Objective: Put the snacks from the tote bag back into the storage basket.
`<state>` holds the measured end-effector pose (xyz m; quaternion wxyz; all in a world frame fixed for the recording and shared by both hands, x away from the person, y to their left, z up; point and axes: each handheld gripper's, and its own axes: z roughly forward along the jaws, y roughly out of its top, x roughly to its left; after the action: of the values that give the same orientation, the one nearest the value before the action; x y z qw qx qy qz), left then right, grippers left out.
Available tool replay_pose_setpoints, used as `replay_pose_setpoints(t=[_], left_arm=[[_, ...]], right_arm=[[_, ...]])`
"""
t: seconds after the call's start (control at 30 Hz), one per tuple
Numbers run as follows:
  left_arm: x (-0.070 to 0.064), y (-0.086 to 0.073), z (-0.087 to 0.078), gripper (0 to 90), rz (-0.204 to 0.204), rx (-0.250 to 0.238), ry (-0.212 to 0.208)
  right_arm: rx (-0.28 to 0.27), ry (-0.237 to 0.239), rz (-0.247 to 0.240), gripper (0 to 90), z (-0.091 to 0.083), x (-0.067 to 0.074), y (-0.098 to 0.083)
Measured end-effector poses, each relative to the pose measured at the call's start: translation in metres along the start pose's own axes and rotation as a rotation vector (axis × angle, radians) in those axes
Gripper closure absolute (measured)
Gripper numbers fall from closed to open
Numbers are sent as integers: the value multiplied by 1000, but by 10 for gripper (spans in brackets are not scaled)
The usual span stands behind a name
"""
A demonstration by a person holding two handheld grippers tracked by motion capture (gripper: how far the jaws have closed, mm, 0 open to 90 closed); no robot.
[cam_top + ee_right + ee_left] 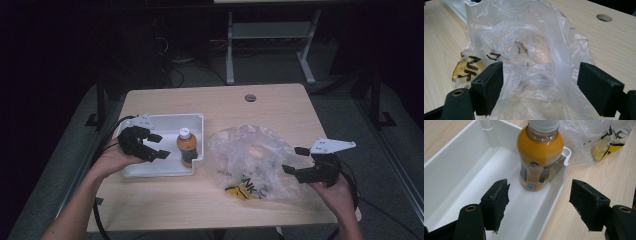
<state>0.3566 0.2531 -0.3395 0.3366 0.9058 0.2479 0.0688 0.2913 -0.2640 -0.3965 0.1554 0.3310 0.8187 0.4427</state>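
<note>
High view, left gripper [155,146]: sits at about 9 o'clock on the table [260,107], over the white tray [198,121], held in the person's left hand [112,159]; its jaws are spread wide and pinch nothing.
Left gripper view, jaws: one pad [499,202] hangs inside the tray [456,167], the other is outside the tray's near wall above bare wood; neither touches the bottle [539,155], which stands upright ahead of them, toward 12 o'clock.
Bottle: one, orange liquid, white cap, dark label; it stands in the tray's corner nearest the bag, at about 3 o'clock within the tray in the high view [186,146].
Tray: one, white, rectangular, with nothing else in it that I can see.
High view, right gripper [296,160]: at about 4 o'clock on the table, in the person's right hand [339,192], at the bag's right edge.
Right gripper view, jaws: spread wide, with the crumpled clear plastic bag [524,50] lying between the two pads [487,87]; whether either pad touches the film I cannot tell, and nothing is clamped.
Bag: one, clear, crumpled, with yellow and black print [469,68] at its 7 o'clock side; it lies just beside the tray, at its 3 o'clock.
Table hole [250,97]: one, round, near 12 o'clock.
Grippers counted: two.
</note>
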Motion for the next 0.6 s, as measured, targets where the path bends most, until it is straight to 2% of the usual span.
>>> replay_pose_setpoints(t=[0.4, 0.47, 0.5, 0.53, 0.57, 0.6], left_arm=[[-2, -17, 0, 305, -31, -19, 11], [-1, -20, -1, 303, -23, -15, 13], [-2, -21, 0, 304, -37, -22, 14], [-1, -22, -1, 304, -23, -12, 18], [-2, -24, -1, 304, -38, -24, 15], [-2, -25, -1, 304, -34, -25, 15]], right_arm=[[0, 2, 3, 205, -1, 0, -1], [0, 1, 1, 205, -1, 0, -1], [1, 2, 3, 205, -1, 0, -1], [1, 1, 3, 206, -1, 1, -1], [1, 2, 1, 206, -1, 1, -1], [4, 1, 2, 206, -1, 0, -1]])
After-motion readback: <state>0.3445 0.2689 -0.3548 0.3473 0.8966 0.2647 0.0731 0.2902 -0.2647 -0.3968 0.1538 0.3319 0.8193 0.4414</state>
